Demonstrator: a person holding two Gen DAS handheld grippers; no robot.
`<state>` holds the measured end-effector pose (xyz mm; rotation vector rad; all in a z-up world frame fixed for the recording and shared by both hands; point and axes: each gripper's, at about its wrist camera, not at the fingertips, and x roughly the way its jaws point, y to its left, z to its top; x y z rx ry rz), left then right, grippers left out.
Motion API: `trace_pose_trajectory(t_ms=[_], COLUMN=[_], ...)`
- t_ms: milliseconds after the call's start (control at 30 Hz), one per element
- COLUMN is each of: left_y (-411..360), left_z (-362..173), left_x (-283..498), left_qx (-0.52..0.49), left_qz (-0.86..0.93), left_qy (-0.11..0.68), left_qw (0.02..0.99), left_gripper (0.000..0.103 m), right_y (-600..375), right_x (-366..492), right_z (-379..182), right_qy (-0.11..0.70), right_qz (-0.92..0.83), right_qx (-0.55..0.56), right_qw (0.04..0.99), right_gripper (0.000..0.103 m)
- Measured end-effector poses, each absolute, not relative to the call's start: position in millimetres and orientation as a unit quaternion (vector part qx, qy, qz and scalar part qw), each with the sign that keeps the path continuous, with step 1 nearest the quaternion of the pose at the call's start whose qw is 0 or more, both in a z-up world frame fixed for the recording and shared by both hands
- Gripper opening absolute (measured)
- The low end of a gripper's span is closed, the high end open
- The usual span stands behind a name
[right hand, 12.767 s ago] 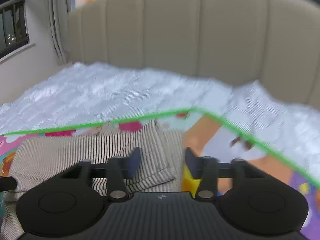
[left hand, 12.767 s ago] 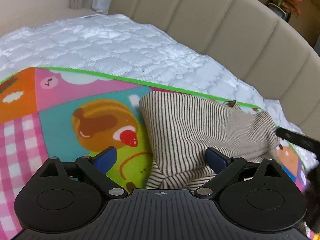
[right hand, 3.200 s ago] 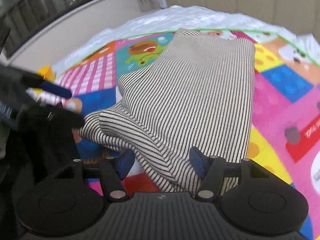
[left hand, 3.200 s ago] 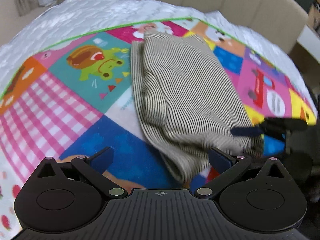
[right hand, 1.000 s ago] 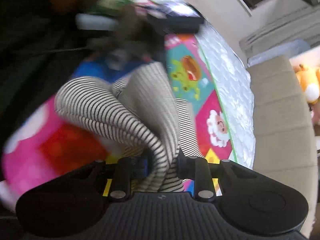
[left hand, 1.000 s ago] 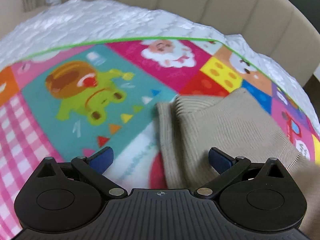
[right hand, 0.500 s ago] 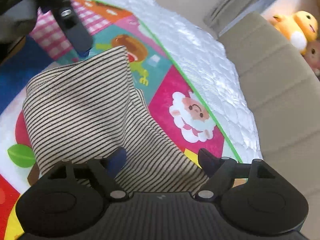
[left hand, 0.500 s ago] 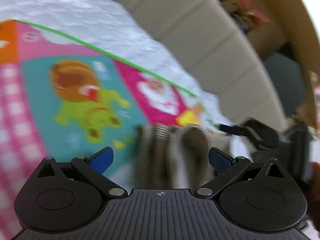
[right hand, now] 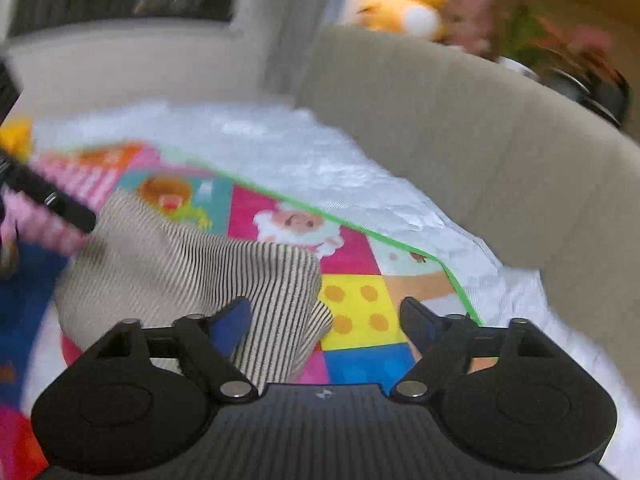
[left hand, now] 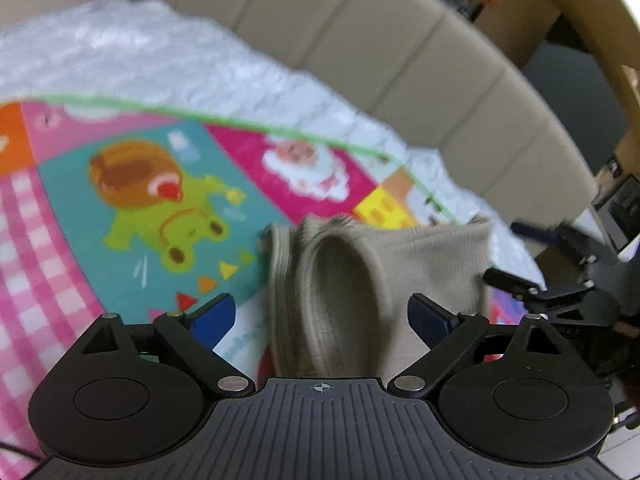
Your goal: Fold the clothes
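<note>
- On the bed's colourful play mat (left hand: 132,200), at the left of the scene, the left gripper (left hand: 320,314) hung with its fingers (left hand: 214,312) spread wide and nothing between them, as they had been a second before.
- At the centre, the striped garment (left hand: 372,280) lay bunched on the mat, doubled into a thick bundle with rounded folds facing the left camera; three seconds earlier it had lain stretched out long and flat across the mat.
- To the right, the right gripper (right hand: 326,316) stood released, its fingers (right hand: 232,320) parted, one pad over the edge of the striped cloth (right hand: 192,272) but clamping nothing; a second earlier those fingers had been clenched on a lifted fold of the fabric.
- Beyond the mat's green border lay the white quilted mattress (right hand: 304,160) and the beige padded headboard (left hand: 360,52), with a yellow plush toy (right hand: 408,4) above.
- Judged from the change, the carried end appeared to have been laid over the rest and let go, shortening the garment by one fold; the bundle looked loose and uneven, so some tidying may remain.
</note>
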<state>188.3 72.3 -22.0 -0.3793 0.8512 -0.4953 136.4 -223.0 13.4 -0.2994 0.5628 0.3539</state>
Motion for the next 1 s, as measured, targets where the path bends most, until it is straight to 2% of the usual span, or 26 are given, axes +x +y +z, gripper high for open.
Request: trace_pose_trajectory(t_ms=[33, 133, 167, 200, 233, 267, 300, 333, 567, 600, 633, 700, 767, 833, 867, 900, 933, 1000], left_y=[69.9, 52.4, 44.3, 36.8, 31.0, 25.2, 24.1, 22.9, 26.1, 26.9, 27.6, 29.1, 30.5, 33.1, 34.9, 36.8, 38.8, 44.3], left_z=[-15.8, -7.6, -8.1, -10.4, -15.1, -19.7, -18.8, -17.8, -32.3, -34.9, -37.5, -42.6, -47.8, -49.5, -48.7, -45.5, -42.4, -35.1], left_x=[183.5, 179.4, 181.1, 184.2, 190.3, 196.5, 203.9, 211.3, 248.8, 253.8, 258.8, 268.8, 278.8, 284.0, 284.2, 281.3, 278.4, 272.4], left_qx=[-0.184, -0.181, -0.175, -0.165, -0.162, -0.158, -0.167, -0.177, -0.200, -0.203, -0.205, -0.210, -0.215, -0.220, -0.223, -0.224, -0.224, -0.230], left_qz=[-0.252, -0.295, -0.302, -0.300, -0.292, -0.284, -0.282, -0.280, -0.271, -0.269, -0.268, -0.265, -0.262, -0.266, -0.272, -0.278, -0.284, -0.299], left_qy=[0.399, 0.399, 0.405, 0.414, 0.425, 0.437, 0.436, 0.435, 0.421, 0.419, 0.417, 0.413, 0.409, 0.405, 0.403, 0.399, 0.395, 0.383], left_qw=[0.862, 0.849, 0.845, 0.844, 0.841, 0.839, 0.838, 0.837, 0.842, 0.843, 0.844, 0.846, 0.847, 0.847, 0.845, 0.845, 0.844, 0.843], left_gripper=[0.095, 0.089, 0.083, 0.072, 0.065, 0.050, 0.037, 0.033, 0.030, 0.030, 0.030, 0.030, 0.030, 0.030, 0.030, 0.032, 0.033, 0.044], right_y=[-226.6, -231.3, -231.3, -231.9, -233.4, -234.9, -237.4, -240.7, -242.9, -240.5, -237.9, -232.6, -224.4, -211.4, -206.5, -201.5, -199.1, -204.8], right_x=[136.0, 144.7, 150.4, 155.4, 159.2, 163.0, 166.5, 170.6, 192.2, 185.9, 178.5, 166.8, 165.6, 171.5, 176.0, 180.5, 183.8, 185.7], right_z=[11.7, 0.7, -4.6, -7.9, -8.3, -8.6, -7.7, -6.6, -21.9, -19.3, -15.9, -10.2, -10.0, -18.0, -23.1, -28.1, -30.9, -27.1], right_qy=[0.274, 0.288, 0.290, 0.291, 0.291, 0.292, 0.288, 0.281, 0.297, 0.288, 0.277, 0.258, 0.256, 0.264, 0.270, 0.277, 0.280, 0.273], right_qz=[0.169, 0.162, 0.159, 0.157, 0.157, 0.157, 0.154, 0.146, 0.088, 0.094, 0.104, 0.125, 0.133, 0.137, 0.137, 0.137, 0.136, 0.131], right_qx=[-0.120, -0.047, -0.029, -0.010, 0.009, 0.028, 0.044, 0.049, 0.013, 0.008, 0.006, 0.026, 0.041, 0.037, 0.038, 0.040, 0.046, 0.075], right_qw=[0.939, 0.943, 0.943, 0.944, 0.944, 0.943, 0.944, 0.947, 0.951, 0.953, 0.955, 0.958, 0.956, 0.954, 0.952, 0.950, 0.949, 0.950], right_gripper=[0.055, 0.055, 0.049, 0.024, 0.012, 0.011, 0.005, 0.004, 0.005, 0.009, 0.014, 0.052, 0.061, 0.061, 0.057, 0.043, 0.035, 0.020])
